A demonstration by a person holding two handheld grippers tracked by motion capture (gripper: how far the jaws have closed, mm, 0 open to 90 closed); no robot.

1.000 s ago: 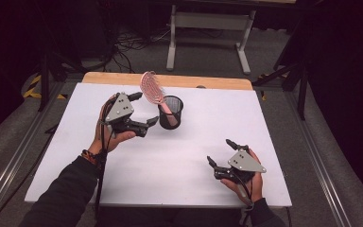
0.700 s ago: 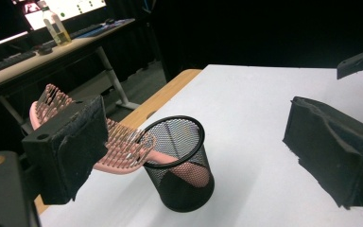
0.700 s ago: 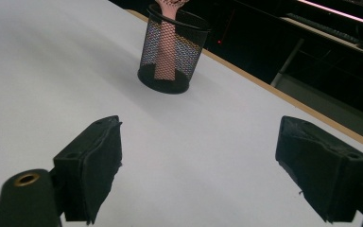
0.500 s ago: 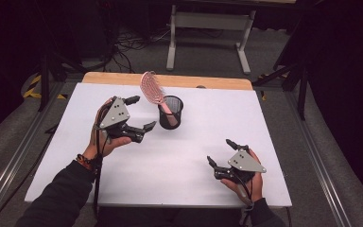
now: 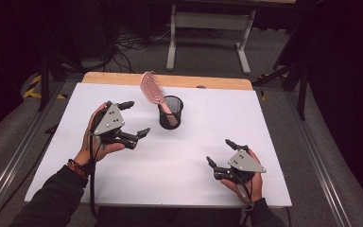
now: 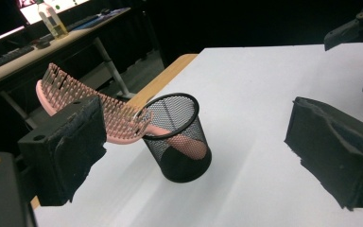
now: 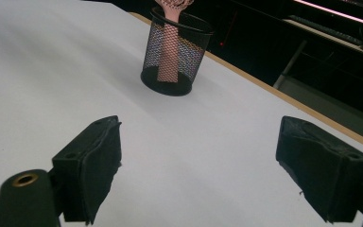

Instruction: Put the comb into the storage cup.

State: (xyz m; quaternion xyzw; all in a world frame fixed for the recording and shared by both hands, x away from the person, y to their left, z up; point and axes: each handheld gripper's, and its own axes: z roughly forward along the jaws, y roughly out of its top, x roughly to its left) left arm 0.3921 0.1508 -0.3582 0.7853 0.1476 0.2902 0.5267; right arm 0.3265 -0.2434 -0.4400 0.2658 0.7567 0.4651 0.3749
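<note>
**Pink brush stands in the mesh cup, both grippers empty**

A white rectangular table top (image 5: 137, 175) with a wooden strip along its far edge stands in a dark room; behind it there are a grey metal frame (image 5: 208, 28) and cables on the floor. On the far middle of the table stands a black wire-mesh cylindrical cup (image 5: 170, 111). A pink plastic hairbrush (image 5: 150, 86) sits in it with the handle down, and the bristled head leans out over the rim, tilted to the left in the high view. In the left gripper view the handle (image 6: 184, 144) shows through the mesh and reaches the bottom of the cup, and the bristles are short, dense and grey at the tips.

The left gripper (image 5: 136, 120) hangs just beside the cup, on its left, with the jaws wide apart and nothing between them. The right gripper (image 5: 221, 153) is near the front edge, well apart from the cup, also wide open and empty.

I judge that the placing of the brush into the cup is done and the hands are free. If the brush must come out, the next move calls for the left gripper to close on the leaning head, and the light cup could tip with it.
</note>
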